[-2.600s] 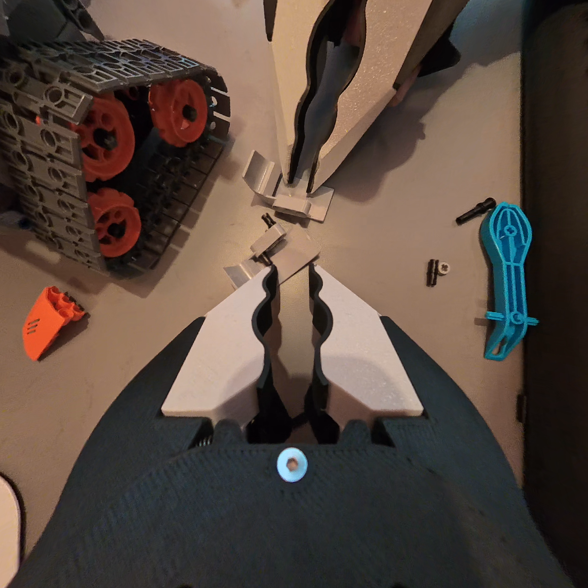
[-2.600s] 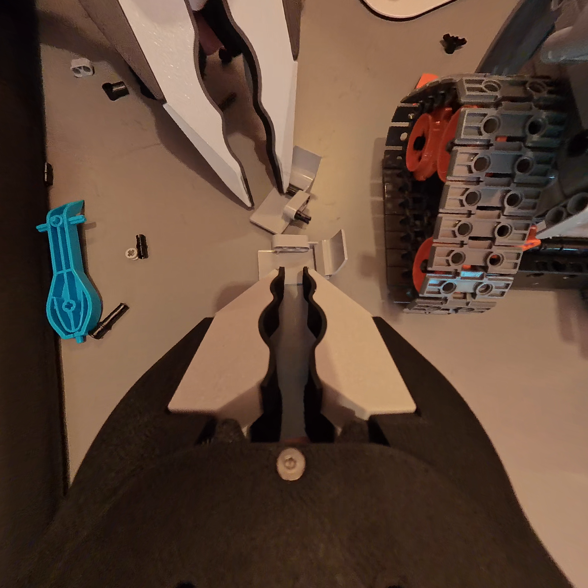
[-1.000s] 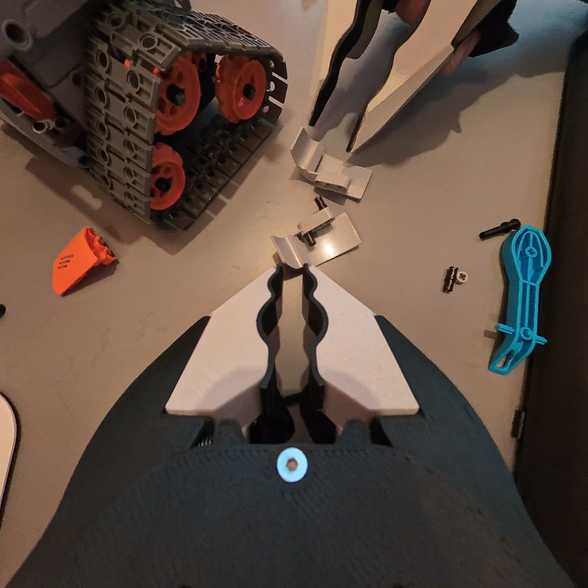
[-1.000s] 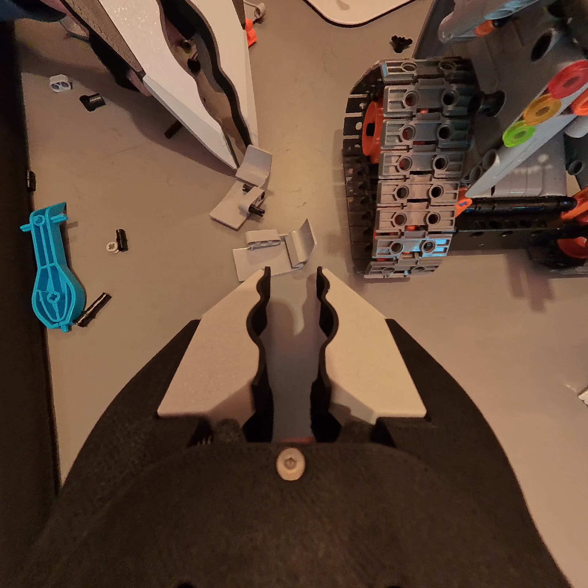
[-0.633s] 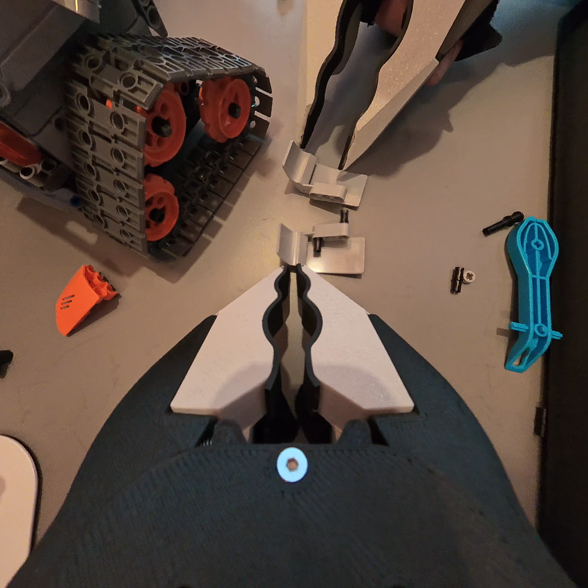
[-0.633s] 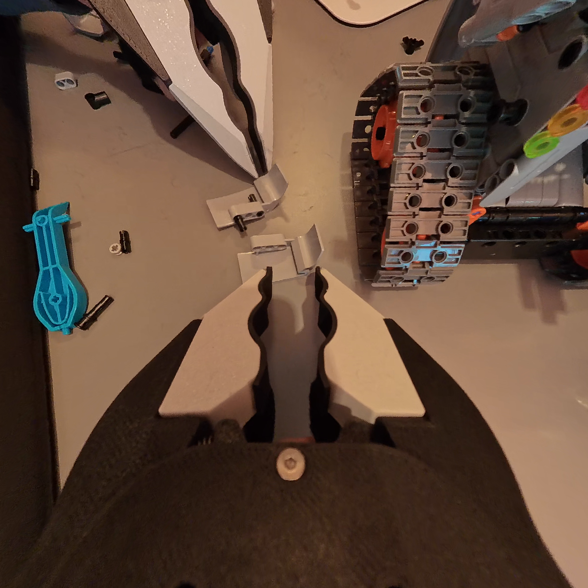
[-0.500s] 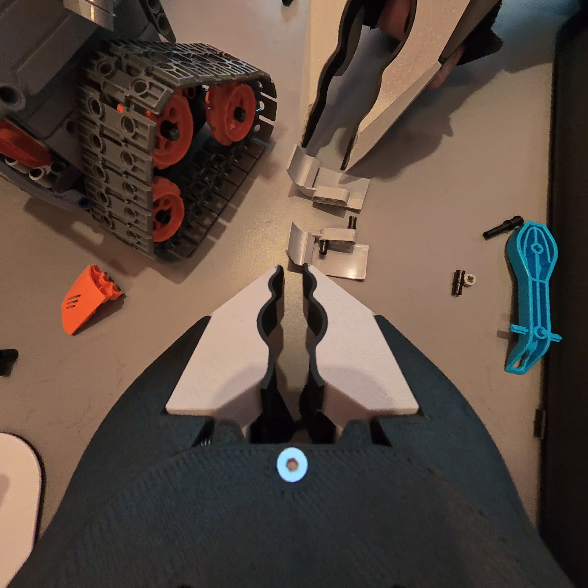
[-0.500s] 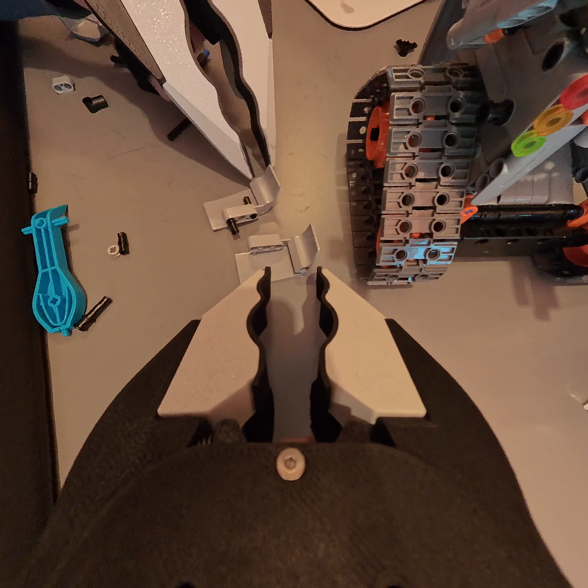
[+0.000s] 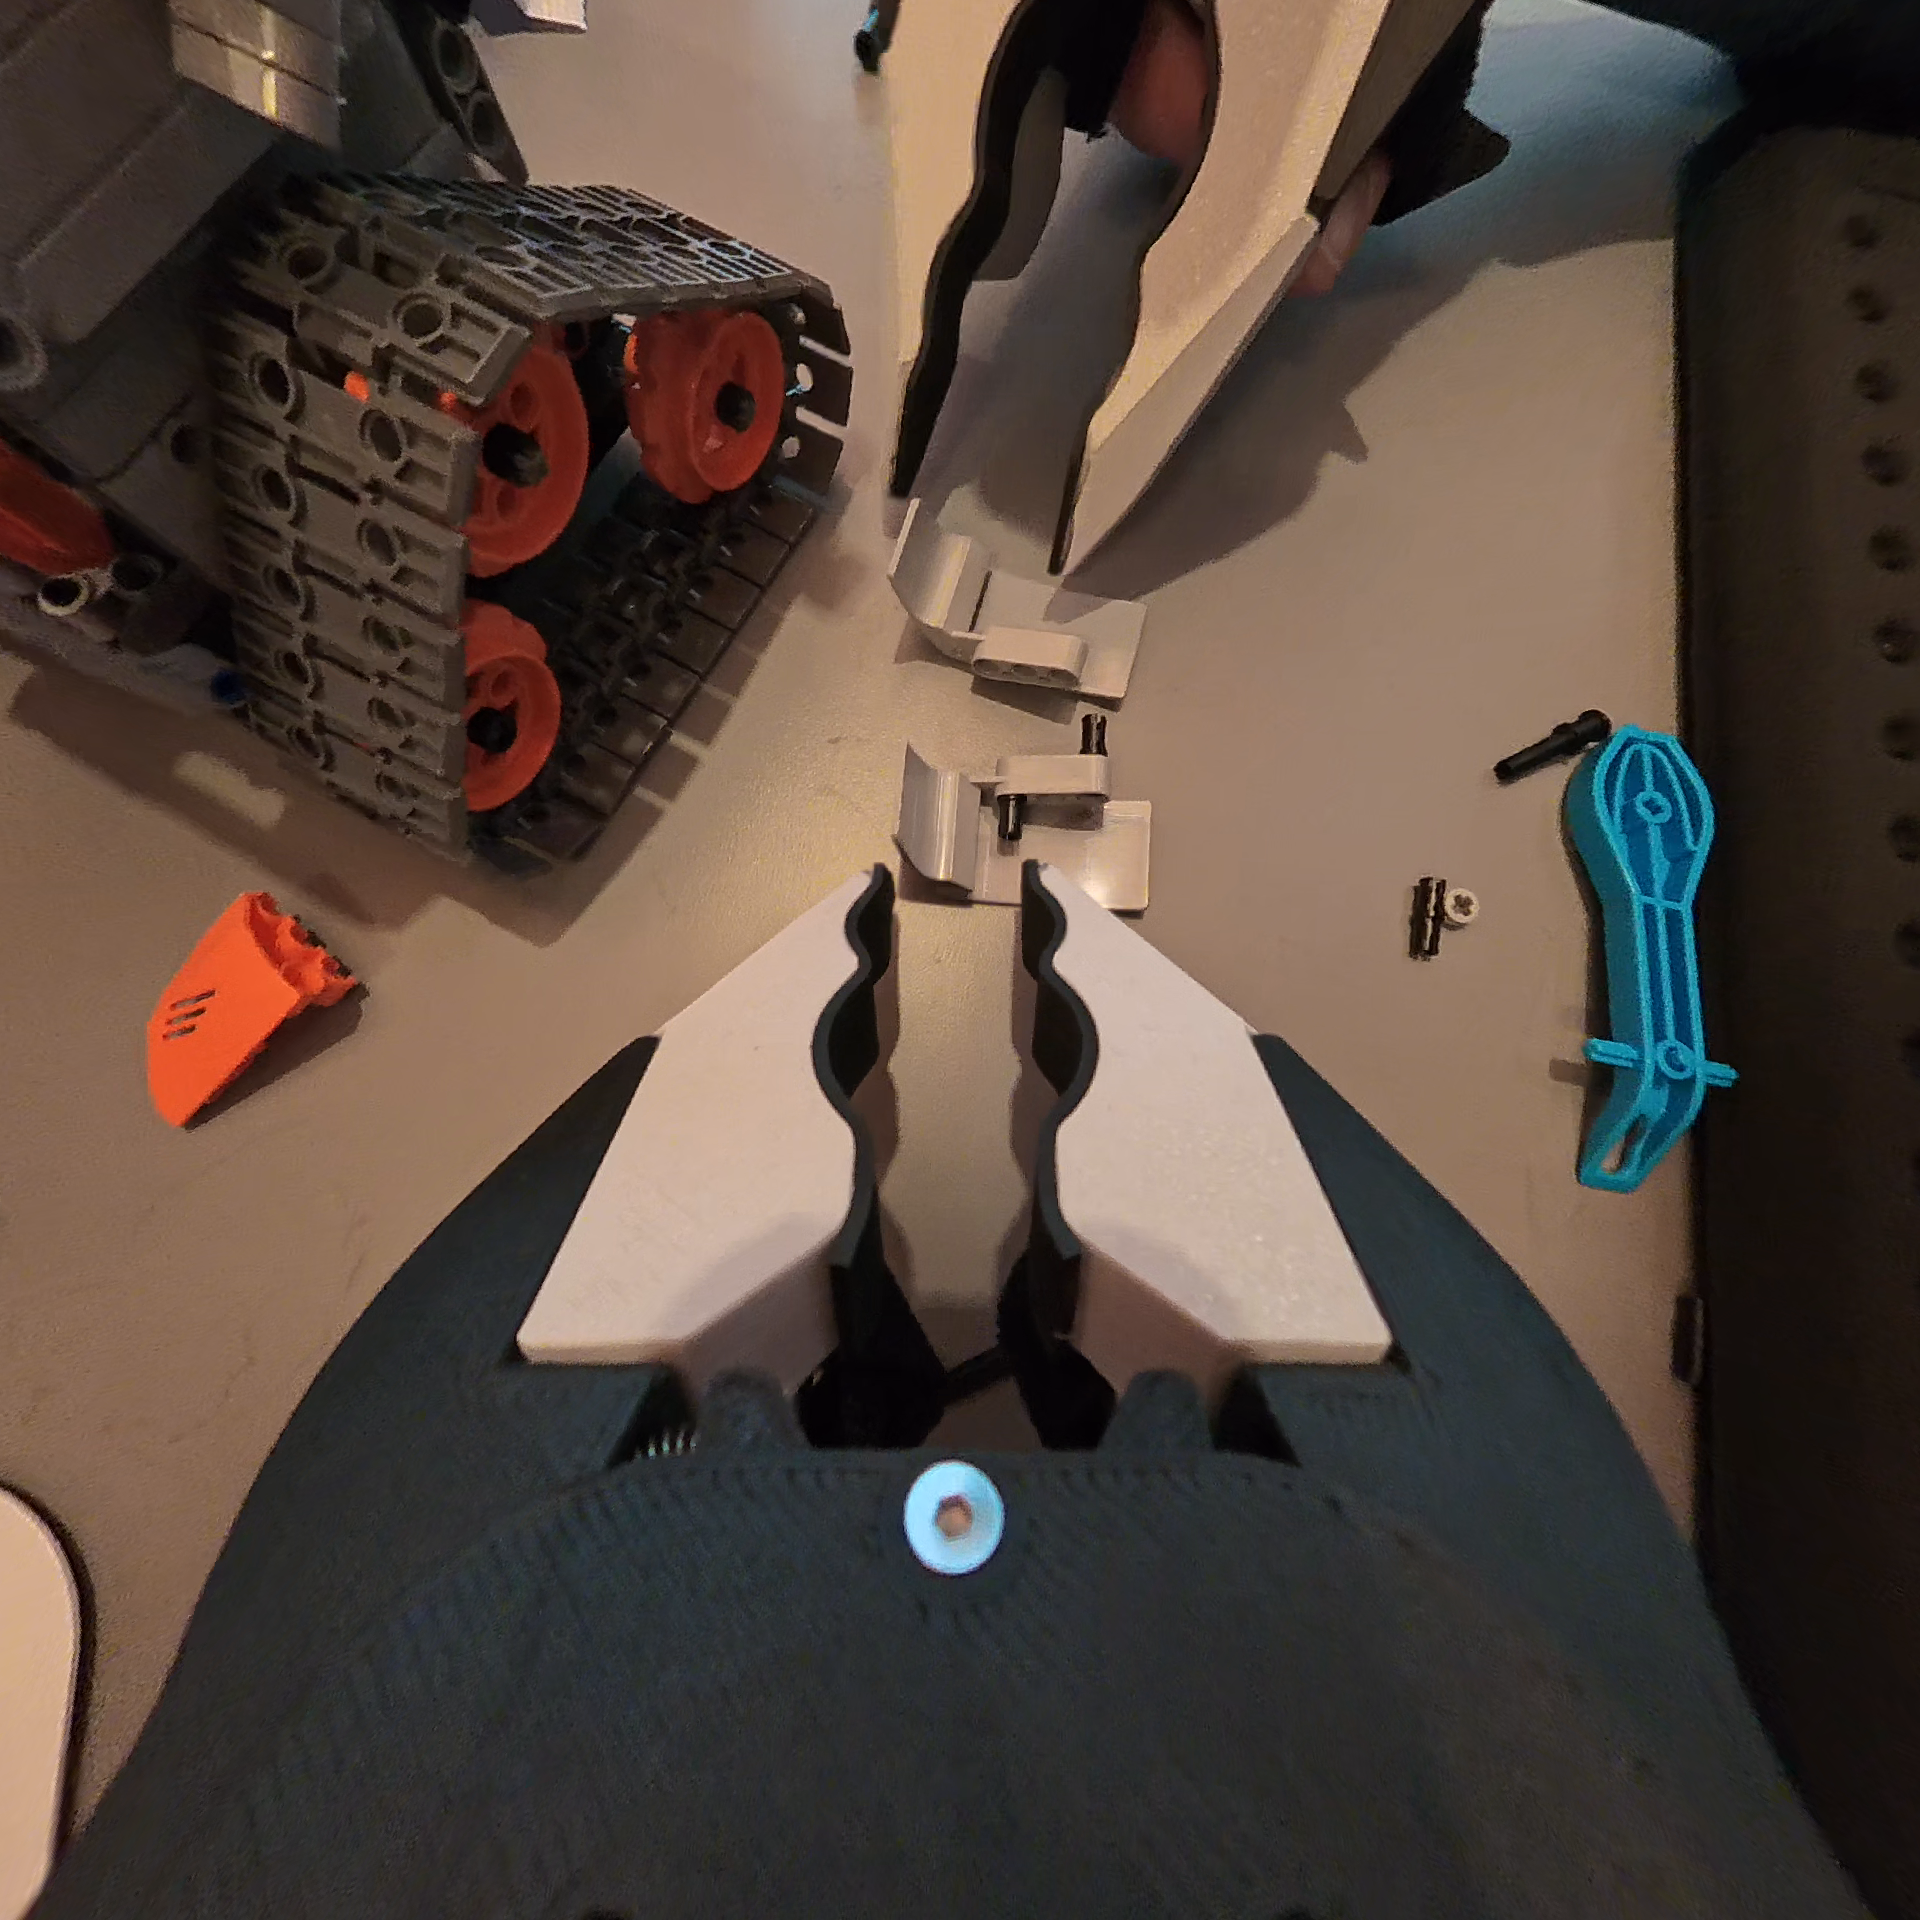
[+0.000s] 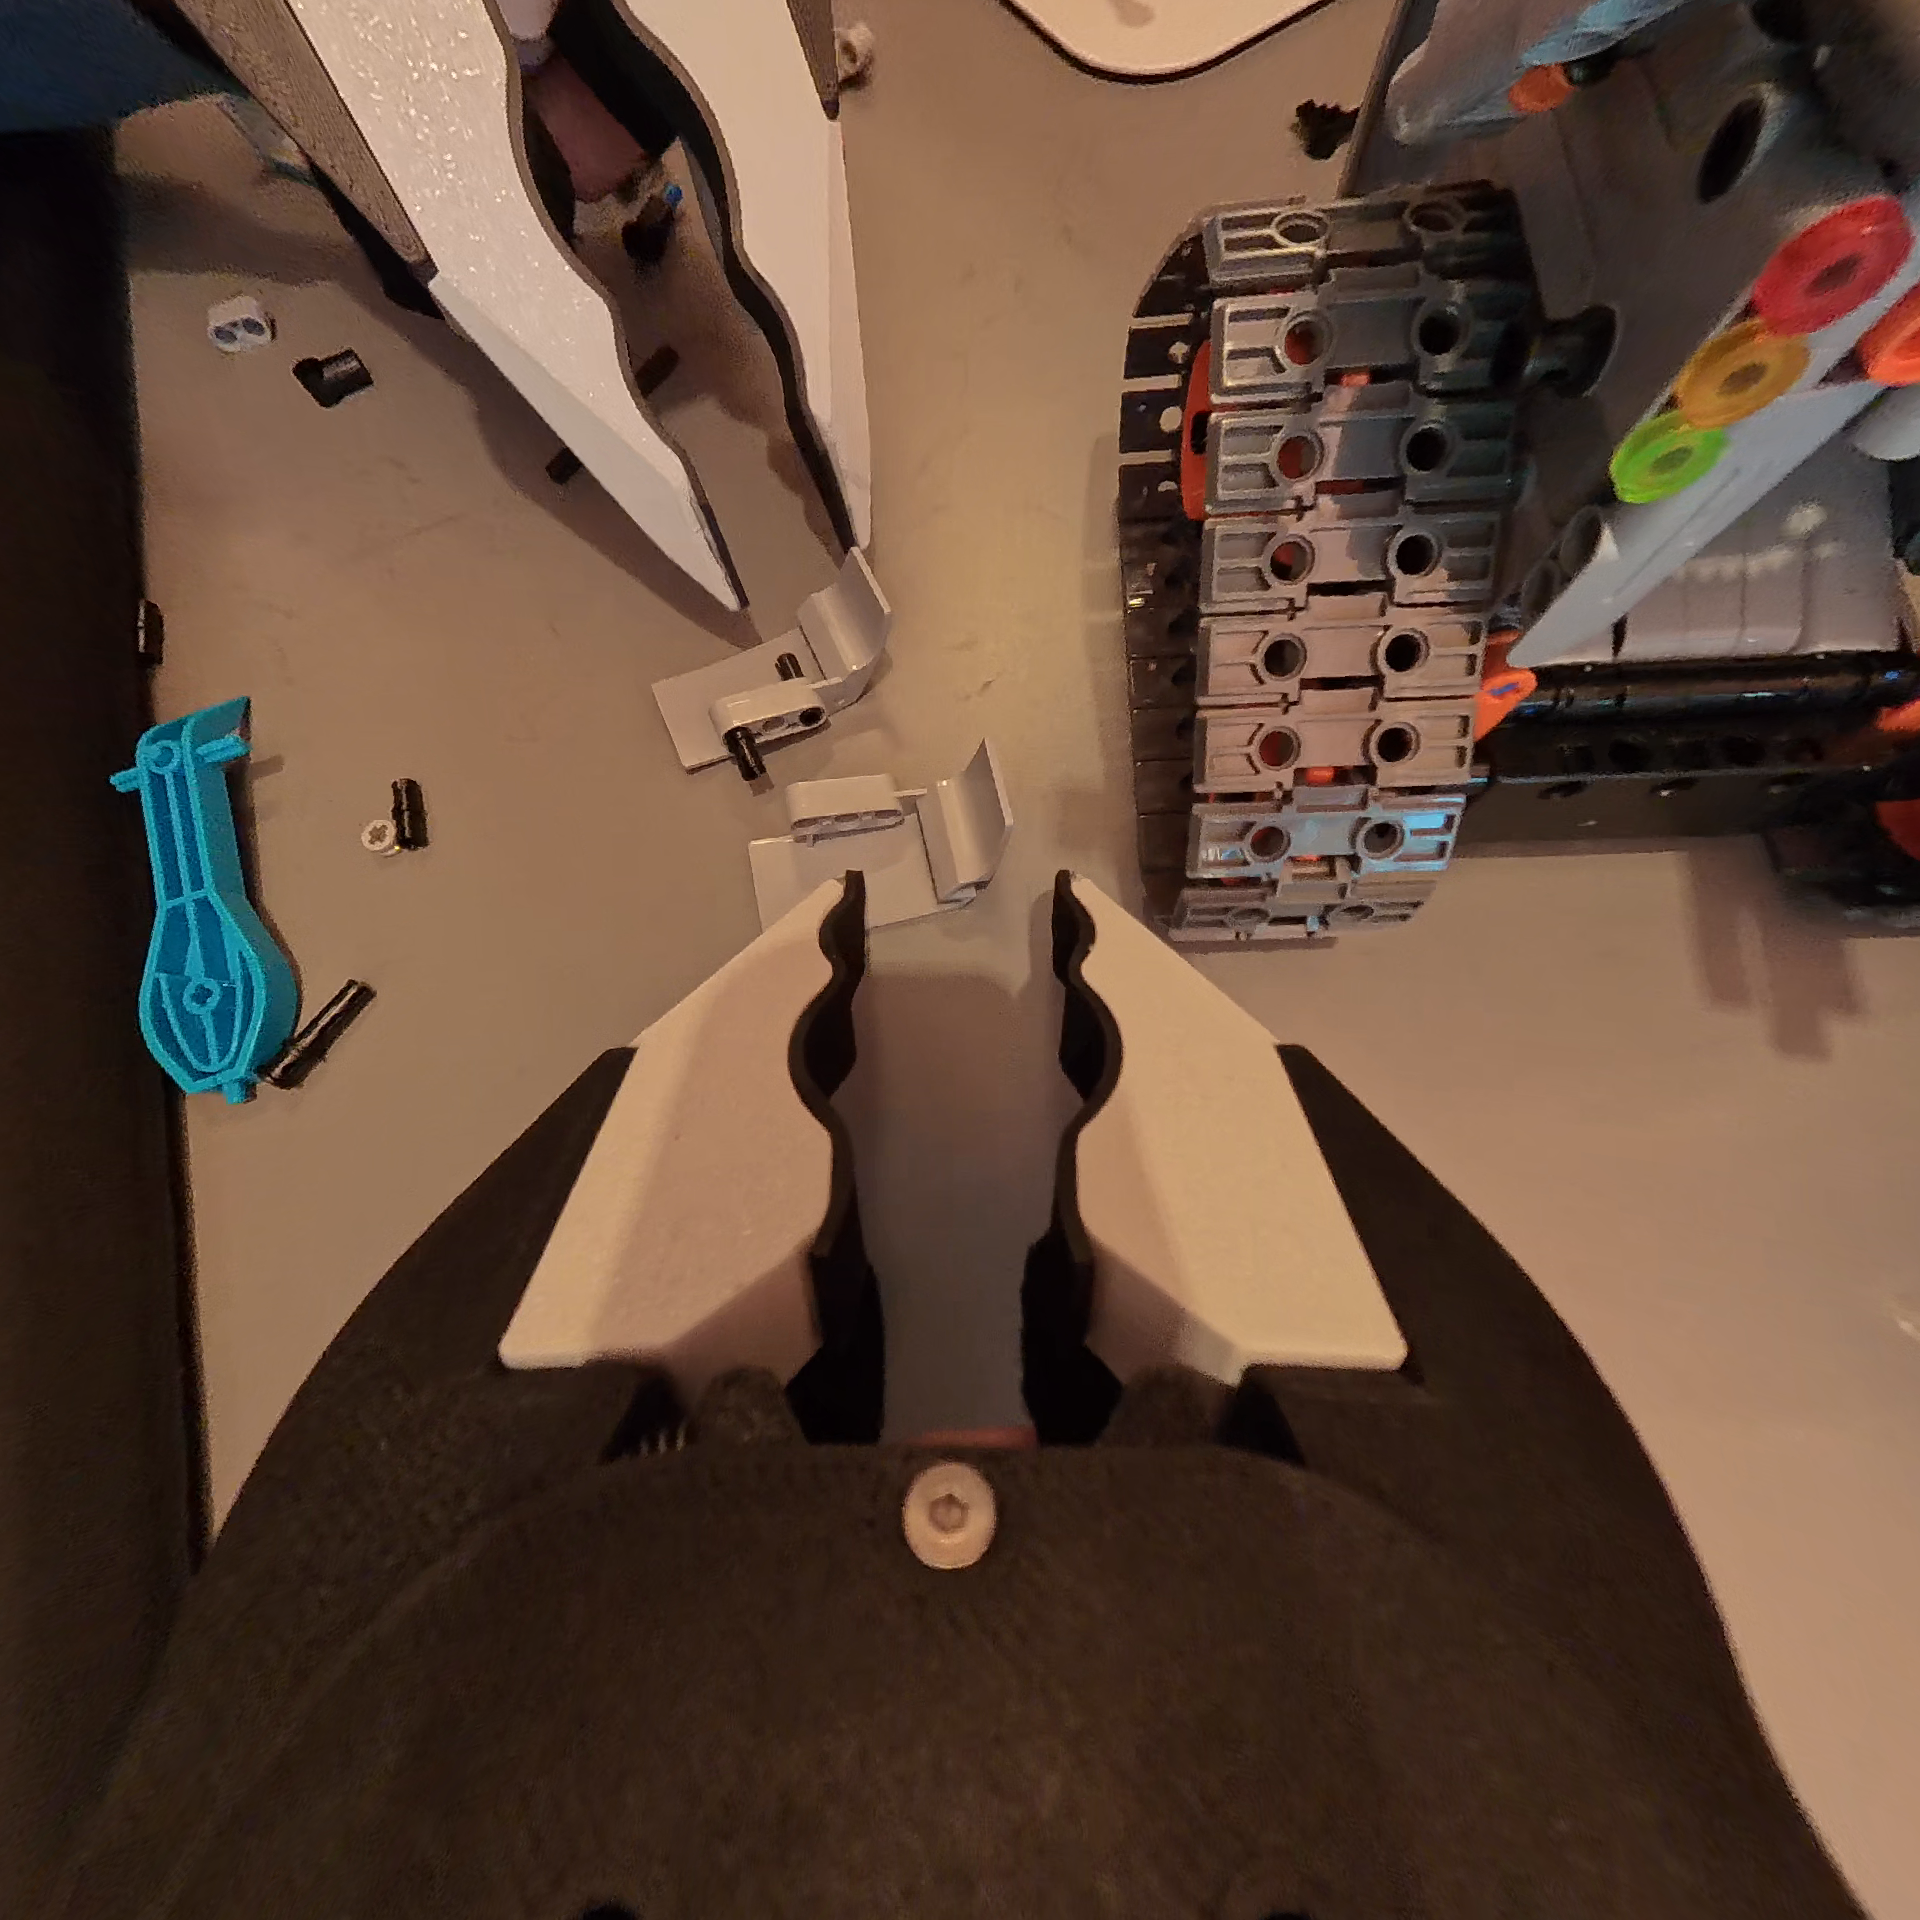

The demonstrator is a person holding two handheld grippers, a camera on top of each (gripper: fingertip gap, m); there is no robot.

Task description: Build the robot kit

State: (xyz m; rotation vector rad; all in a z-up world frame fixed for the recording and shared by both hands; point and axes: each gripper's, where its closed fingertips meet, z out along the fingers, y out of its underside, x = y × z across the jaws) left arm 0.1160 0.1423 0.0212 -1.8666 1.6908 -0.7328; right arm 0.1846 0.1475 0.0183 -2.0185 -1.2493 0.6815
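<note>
Both jaws stand open with nothing between them. The left gripper [image 9: 958,883] has its tips just short of a grey bent piece with a black peg [image 9: 1023,831], which lies flat on the table [image 9: 623,1039] at 12 o'clock from it. The right gripper [image 10: 954,888] points at the other grey bent piece [image 10: 883,847], also flat, its tips right at that piece's near edge. The two pieces lie near each other but apart, not joined, and neither is lifted. At 10 o'clock from the left gripper sits the toy tank with orange wheels [image 9: 468,520], at 9 o'clock an orange wedge [image 9: 244,1003], at 3 o'clock a blue tool [image 9: 1647,956]. Half a second ago the left jaws were closer together; now they gape wider. The right jaws have also spread a little.
</note>
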